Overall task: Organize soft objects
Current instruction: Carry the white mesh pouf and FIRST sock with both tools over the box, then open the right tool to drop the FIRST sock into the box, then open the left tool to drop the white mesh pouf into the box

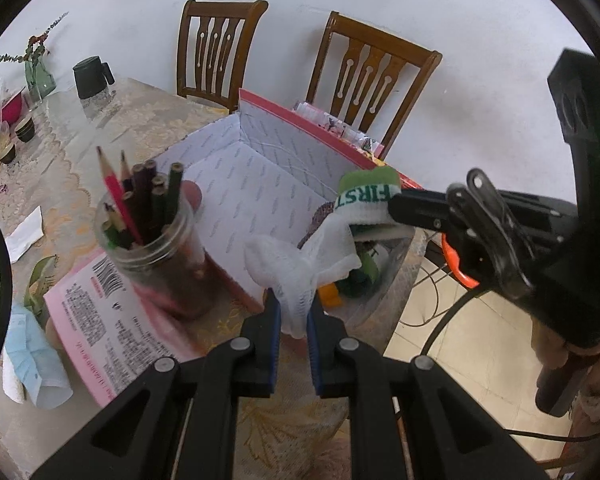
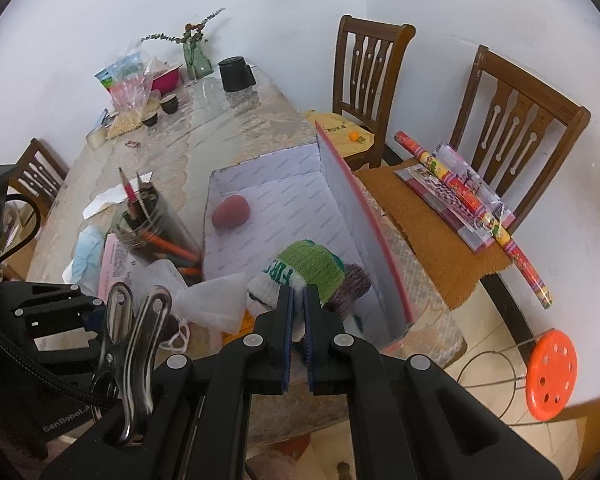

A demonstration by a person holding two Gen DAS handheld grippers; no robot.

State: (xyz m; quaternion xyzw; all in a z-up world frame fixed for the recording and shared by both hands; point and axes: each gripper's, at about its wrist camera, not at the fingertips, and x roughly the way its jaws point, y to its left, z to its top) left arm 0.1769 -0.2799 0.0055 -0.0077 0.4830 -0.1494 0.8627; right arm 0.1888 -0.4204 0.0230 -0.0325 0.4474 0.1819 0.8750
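Note:
My left gripper [image 1: 294, 300] is shut on a white mesh cloth [image 1: 296, 264], which hangs bunched above the table just in front of the open box [image 1: 284, 136]. The box has pink outer walls and a white printed lining. My right gripper [image 2: 298, 296] is shut on a green and white knitted sock [image 2: 308, 268] with green lettering, held over the box's near right corner. In the left wrist view the sock [image 1: 366, 192] sits just right of the mesh cloth. A pink soft ball [image 2: 231, 211] lies inside the box.
A glass jar of pencils [image 1: 148, 232] stands on a pink printed sheet [image 1: 96, 320] left of the box. Two wooden chairs [image 2: 364, 76] stand behind the table, one bearing rolled wrapping paper [image 2: 472, 204]. An orange stool [image 2: 550, 374] is on the floor at right. Cups and a vase [image 2: 196, 60] are at the far end.

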